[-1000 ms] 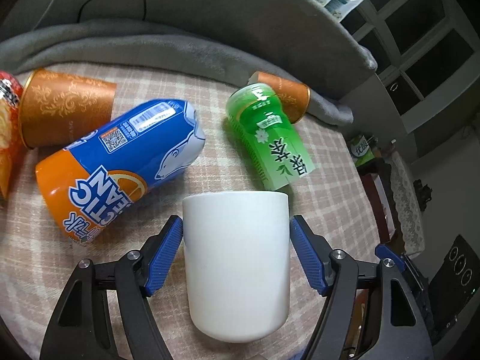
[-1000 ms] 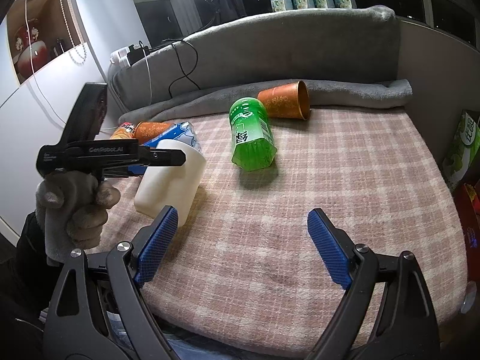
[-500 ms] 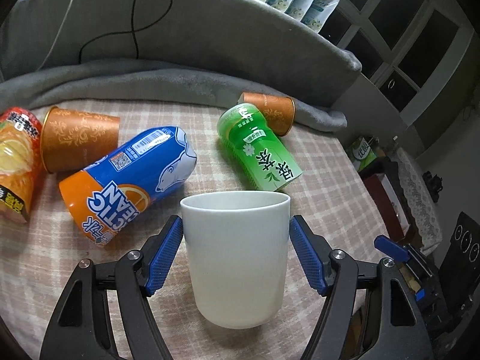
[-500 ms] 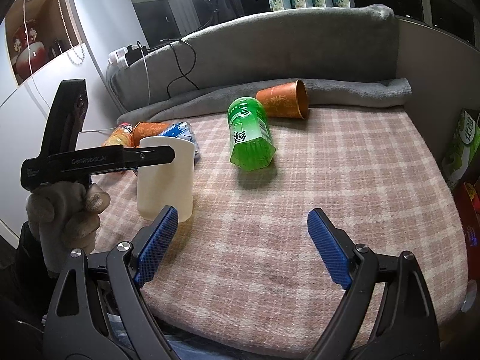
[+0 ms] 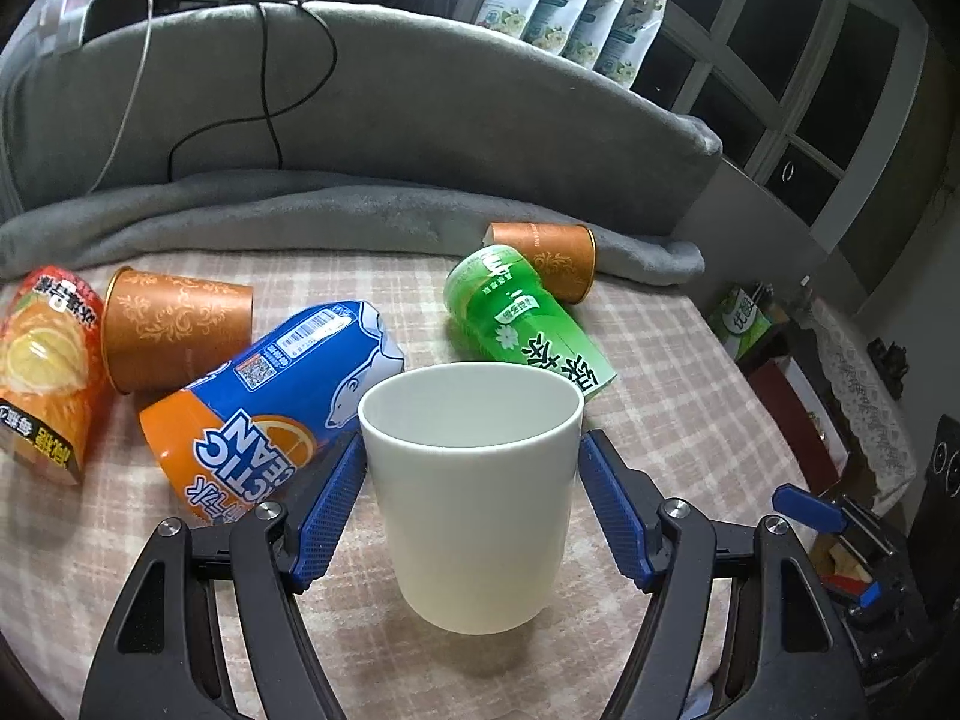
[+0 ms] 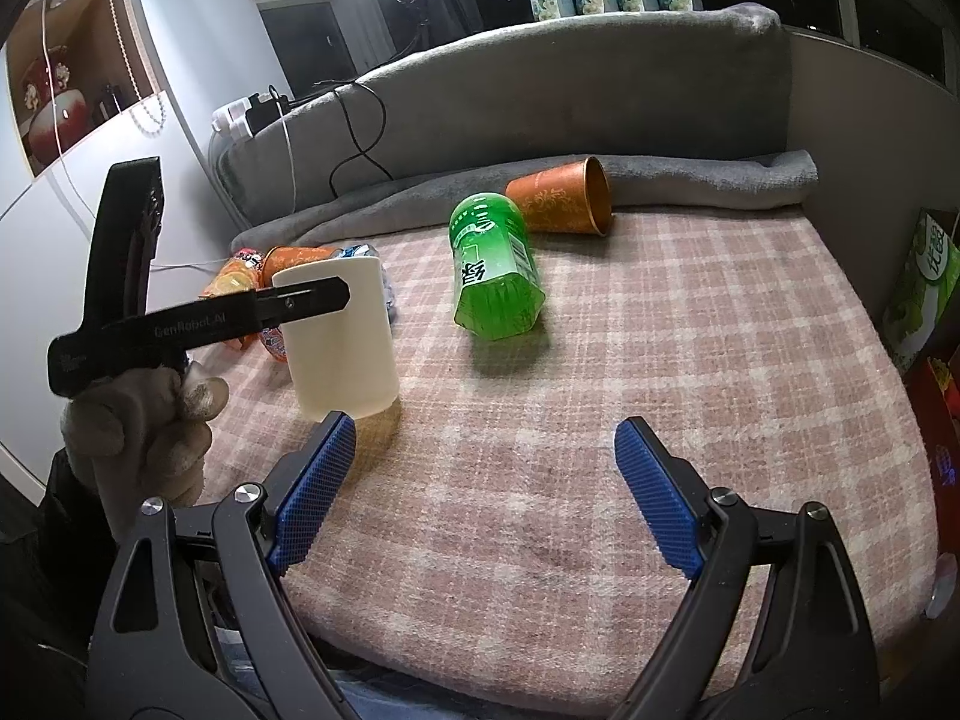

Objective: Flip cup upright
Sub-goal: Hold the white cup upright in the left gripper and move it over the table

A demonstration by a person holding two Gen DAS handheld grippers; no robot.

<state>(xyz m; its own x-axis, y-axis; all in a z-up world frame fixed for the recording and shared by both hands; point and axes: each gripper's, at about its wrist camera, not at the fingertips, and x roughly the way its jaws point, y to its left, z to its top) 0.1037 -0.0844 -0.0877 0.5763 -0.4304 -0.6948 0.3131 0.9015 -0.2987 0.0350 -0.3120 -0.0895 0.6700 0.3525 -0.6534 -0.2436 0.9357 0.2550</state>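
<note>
Cup (image 5: 474,498): white, mouth up, on plaid cloth (image 6: 660,372). Left gripper (image 5: 472,507): pads pinch cup's sides. Right gripper (image 6: 483,495): spread, holding nothing.

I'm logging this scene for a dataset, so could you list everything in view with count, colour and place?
white cup: 1, white, upright on the blanket, between the left gripper's fingers
orange paper cups: 2, orange with gold pattern, on their sides; one far left, one at the back
green bottle: 1, green, lying behind the white cup
blue and orange bottle: 1, lying left of the white cup
orange juice bottle: 1, lying at the far left
plaid blanket: 1, pink and cream, under everything
grey blanket: 1, along the back
pouches: white-green, row on the ledge
left gripper: black with blue pads, around the cup
right gripper: open, empty
</note>
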